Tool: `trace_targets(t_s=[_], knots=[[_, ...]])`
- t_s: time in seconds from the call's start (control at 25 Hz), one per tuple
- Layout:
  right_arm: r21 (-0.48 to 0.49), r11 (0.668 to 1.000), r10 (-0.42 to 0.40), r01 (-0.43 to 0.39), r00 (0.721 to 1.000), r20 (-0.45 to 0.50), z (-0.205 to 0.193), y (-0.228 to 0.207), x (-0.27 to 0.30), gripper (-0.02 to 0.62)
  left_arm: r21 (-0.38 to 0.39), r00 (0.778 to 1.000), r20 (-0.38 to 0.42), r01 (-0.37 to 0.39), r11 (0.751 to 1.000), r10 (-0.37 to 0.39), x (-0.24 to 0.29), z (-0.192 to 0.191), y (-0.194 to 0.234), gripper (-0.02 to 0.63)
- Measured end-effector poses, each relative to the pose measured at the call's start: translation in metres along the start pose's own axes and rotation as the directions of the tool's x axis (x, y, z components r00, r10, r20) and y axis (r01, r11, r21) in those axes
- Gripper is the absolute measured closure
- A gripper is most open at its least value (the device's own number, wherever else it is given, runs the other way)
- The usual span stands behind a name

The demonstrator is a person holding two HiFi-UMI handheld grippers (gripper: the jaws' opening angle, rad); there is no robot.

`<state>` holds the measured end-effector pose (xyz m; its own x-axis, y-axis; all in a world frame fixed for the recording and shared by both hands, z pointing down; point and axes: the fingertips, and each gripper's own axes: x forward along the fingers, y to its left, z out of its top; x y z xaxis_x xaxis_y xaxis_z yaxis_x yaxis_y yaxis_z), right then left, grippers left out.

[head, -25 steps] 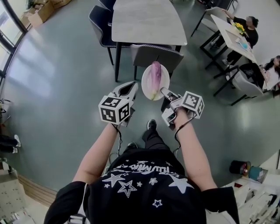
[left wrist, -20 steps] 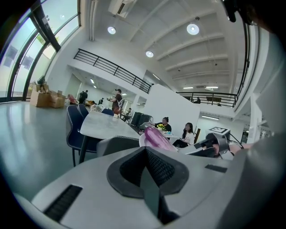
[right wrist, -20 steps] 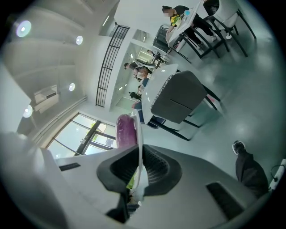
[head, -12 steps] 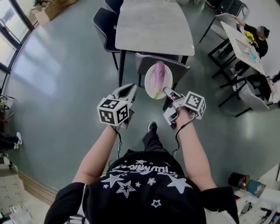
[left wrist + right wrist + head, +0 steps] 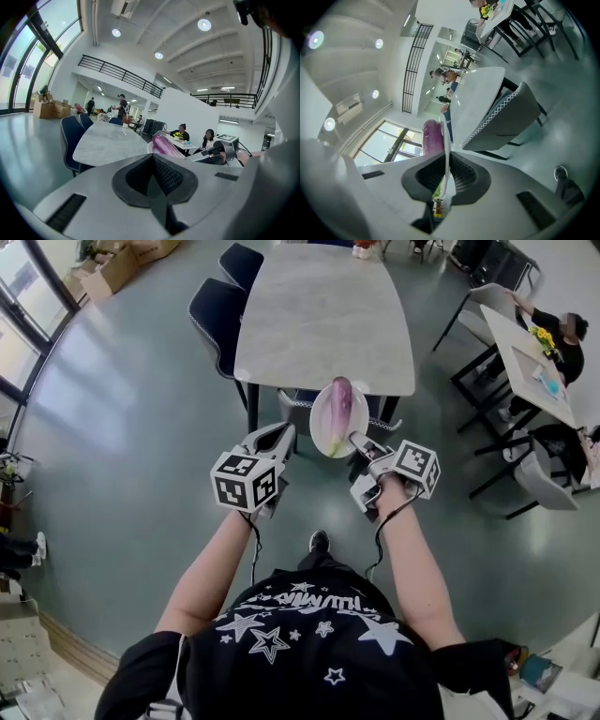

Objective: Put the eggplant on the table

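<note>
A purple eggplant (image 5: 340, 400) lies on a white plate (image 5: 322, 427) held in the air at the near edge of a grey marble table (image 5: 319, 315). My right gripper (image 5: 356, 440) is shut on the plate's rim; in the right gripper view the plate (image 5: 446, 154) runs edge-on between the jaws with the eggplant (image 5: 432, 136) above. My left gripper (image 5: 272, 441) hangs left of the plate, jaws shut on nothing; its own view shows the eggplant (image 5: 164, 145) and the table (image 5: 108, 140) ahead.
A grey chair (image 5: 298, 401) is tucked under the table's near edge, below the plate. Two dark blue chairs (image 5: 217, 306) stand along the table's left side. People sit at other tables (image 5: 534, 343) at the right. Cardboard boxes (image 5: 117, 261) lie at the far left.
I have walked closer to the marble table. The plate with the eggplant, still in my right gripper, now reaches the table's near edge. Both grippers keep their hold and spacing.
</note>
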<state>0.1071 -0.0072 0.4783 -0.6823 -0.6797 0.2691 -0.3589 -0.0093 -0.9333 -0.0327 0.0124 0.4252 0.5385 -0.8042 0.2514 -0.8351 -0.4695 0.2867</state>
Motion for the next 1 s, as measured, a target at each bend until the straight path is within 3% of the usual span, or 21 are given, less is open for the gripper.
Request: trace_targets(t_s=[0.4,0.76,1.0], knots=[[-0.005,0.999,0.032,-0.032,0.998,-0.05,0.08,-0.005,0.035,0.574,0.013,0.999,0.0,-0.049,0.999,0.049,0.077,0.025,0.003,0.598],[-0.006,0.998,0.066,-0.066,0.997,-0.048,0.093,-0.005,0.046,0.574,0.007,0.995,-0.018,-0.1,0.995,0.1,0.079,0.024,0.014,0.598],[0.02,0.998,0.056,-0.055,0.997,-0.047,0.095,-0.015,0.055,0.574,0.009,0.995,-0.031,-0.092,0.996,0.092,0.093,0.019,0.021,0.598]])
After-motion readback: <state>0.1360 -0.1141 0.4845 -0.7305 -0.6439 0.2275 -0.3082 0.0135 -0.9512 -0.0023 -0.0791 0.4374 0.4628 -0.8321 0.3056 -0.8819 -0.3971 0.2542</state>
